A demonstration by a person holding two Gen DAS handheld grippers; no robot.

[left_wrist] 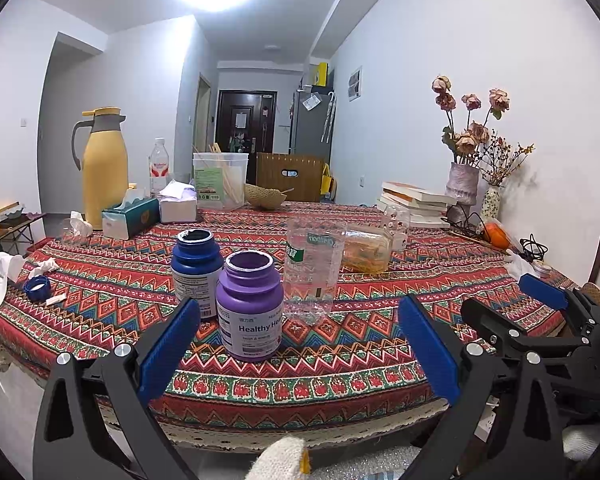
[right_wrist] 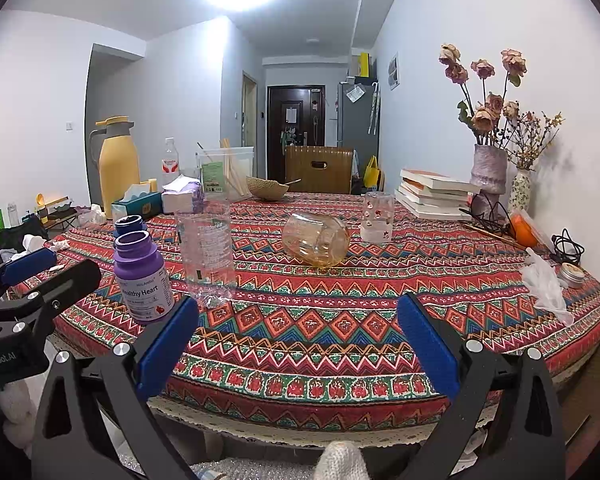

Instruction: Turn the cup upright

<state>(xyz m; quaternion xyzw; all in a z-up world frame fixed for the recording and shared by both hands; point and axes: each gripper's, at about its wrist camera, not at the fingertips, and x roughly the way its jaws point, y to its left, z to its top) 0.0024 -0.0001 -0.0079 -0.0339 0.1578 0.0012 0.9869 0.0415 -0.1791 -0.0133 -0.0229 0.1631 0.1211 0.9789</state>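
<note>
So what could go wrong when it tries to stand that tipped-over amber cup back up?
1. The amber cup lies on its side and looks like smooth glass, so it might roll or slip out of the fingers.
2. A small printed glass stands just behind it; a push could knock that over.
3. The cut-off plastic bottle and purple jar stand to its left, so the open left gripper could bump them. The right gripper, also open, seems to have the freer path.
</note>
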